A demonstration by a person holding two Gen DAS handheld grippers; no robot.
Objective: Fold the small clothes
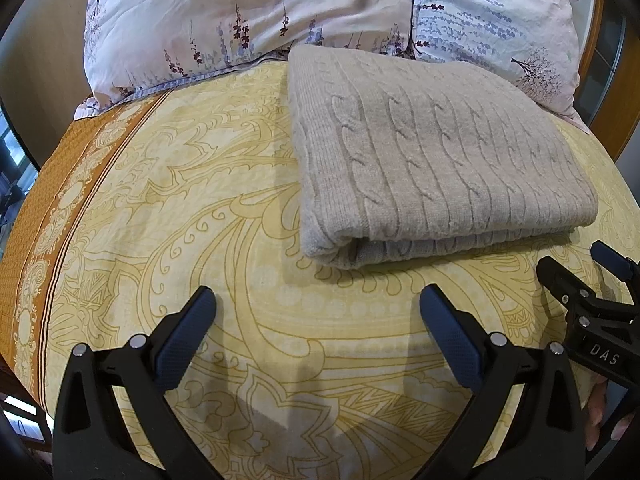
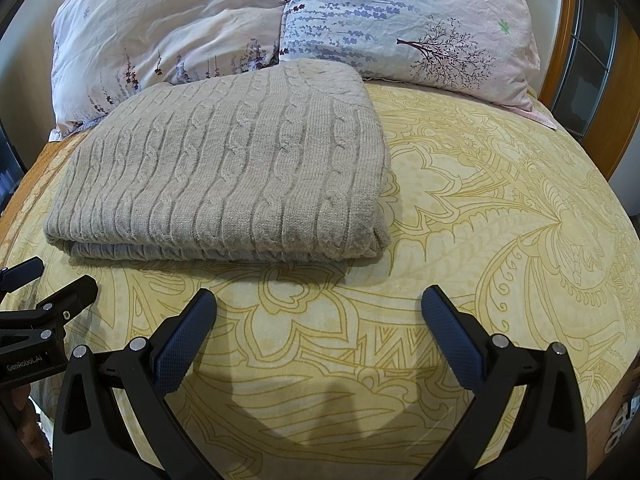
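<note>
2 floral pillows (image 2: pixel 280 28) are seen at the head of the bed, propped against each other, and the far edge of the folded garment is just beside them. The bed is covered by a yellow sheet with an ornamental pattern (image 2: pixel 480 208), bordered by an orange band (image 1: pixel 36 216) on one side. Nothing is placed between the grippers and the garment. A beige cable-knit sweater (image 1: pixel 432 160) is laid on the sheet, folded into a thick rectangle, its rounded fold turned toward the cameras. The left gripper (image 1: pixel 318 308) and the right gripper (image 2: pixel 320 308) are held spread apart and unloaded, near the sweater's front edge without touching it.
</note>
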